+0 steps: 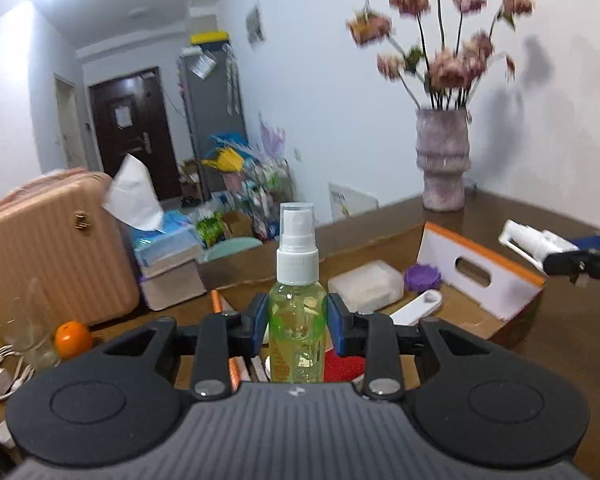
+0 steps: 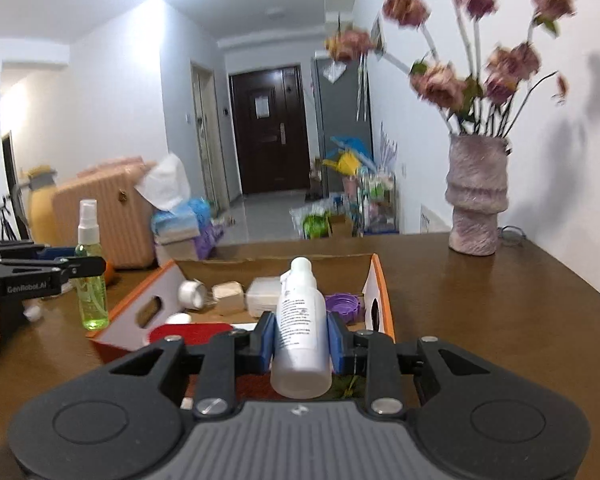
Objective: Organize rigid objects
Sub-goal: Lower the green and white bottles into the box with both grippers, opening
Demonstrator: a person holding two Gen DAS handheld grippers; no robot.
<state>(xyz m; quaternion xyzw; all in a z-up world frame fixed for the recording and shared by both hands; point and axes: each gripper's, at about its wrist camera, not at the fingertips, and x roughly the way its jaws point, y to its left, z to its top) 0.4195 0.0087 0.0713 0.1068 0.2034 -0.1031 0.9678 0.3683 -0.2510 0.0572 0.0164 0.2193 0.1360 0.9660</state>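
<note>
My left gripper [image 1: 297, 322] is shut on a green spray bottle [image 1: 298, 320] with a white pump cap, held upright above the cardboard box [image 1: 480, 272]. The same green spray bottle [image 2: 92, 280] shows at the left of the right wrist view, clamped by the left gripper [image 2: 76, 266]. My right gripper [image 2: 300, 342] is shut on a white bottle [image 2: 302, 332] with a printed label, tilted away over the box [image 2: 380, 292]. That white bottle [image 1: 536, 242] and the right gripper [image 1: 556, 258] appear at the right edge of the left wrist view.
The box holds a clear plastic case [image 1: 366, 286], a purple lid [image 1: 422, 276], a white flat tool [image 1: 418, 308], a tape roll [image 2: 192, 294] and a red item [image 2: 192, 334]. A vase of dried flowers [image 2: 476, 200] stands at the back right. An orange [image 1: 73, 338] and a glass [image 1: 32, 332] stand left.
</note>
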